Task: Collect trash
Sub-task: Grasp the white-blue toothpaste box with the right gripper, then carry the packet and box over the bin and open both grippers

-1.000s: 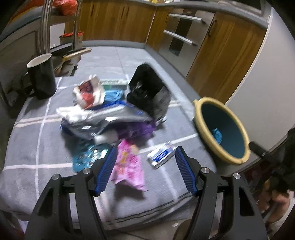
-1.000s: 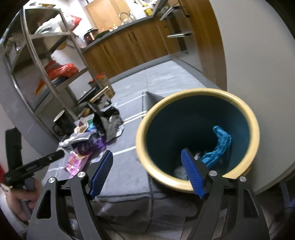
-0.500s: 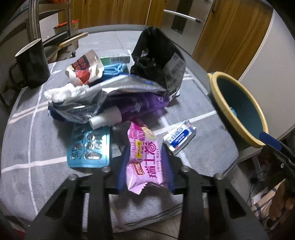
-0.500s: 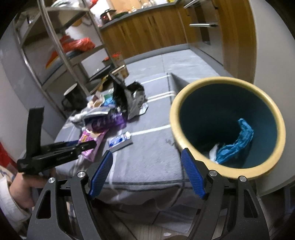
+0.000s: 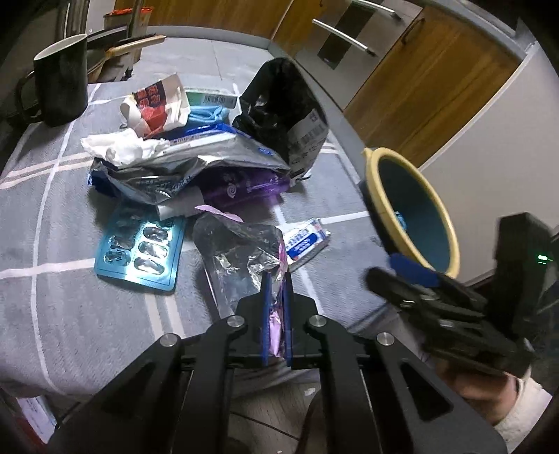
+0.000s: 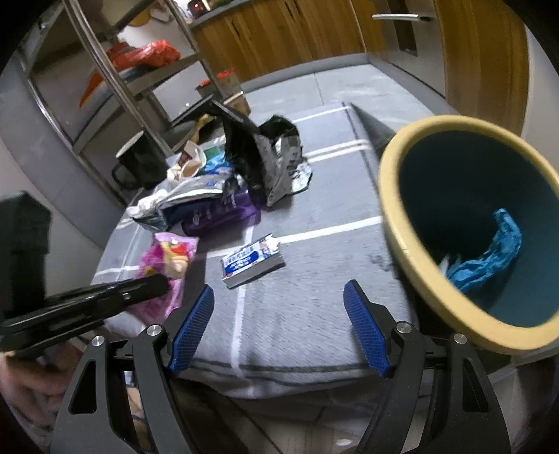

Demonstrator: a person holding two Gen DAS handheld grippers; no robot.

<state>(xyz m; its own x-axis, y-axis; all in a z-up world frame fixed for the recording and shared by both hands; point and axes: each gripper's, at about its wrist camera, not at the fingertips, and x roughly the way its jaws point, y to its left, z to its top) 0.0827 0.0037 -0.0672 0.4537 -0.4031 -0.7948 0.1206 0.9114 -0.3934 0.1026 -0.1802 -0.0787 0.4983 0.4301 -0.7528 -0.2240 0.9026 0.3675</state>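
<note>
My left gripper [image 5: 275, 279] is shut on a pink snack wrapper [image 5: 244, 255] near the table's front edge; its silver inside faces the left wrist camera, its pink face shows in the right wrist view [image 6: 167, 265]. My right gripper [image 6: 279, 297] is open and empty over the front edge, left of the yellow-rimmed teal bin [image 6: 412, 223], which holds blue crumpled trash [image 6: 489, 251]. A small blue-white packet [image 6: 251, 260] lies on the cloth ahead. A heap of wrappers [image 5: 195, 167] lies behind.
A black mug [image 5: 63, 80] stands at the back left. A blue blister pack [image 5: 139, 251] lies left of the pink wrapper. A black foil bag [image 5: 283, 115] stands upright in the heap. A metal shelf rack [image 6: 115, 70] and wooden cabinets [image 6: 297, 31] are behind the table.
My left gripper closed on the pink wrapper and lifted it, turning its silver side up. My right gripper swung left from the bin toward the table and stayed open.
</note>
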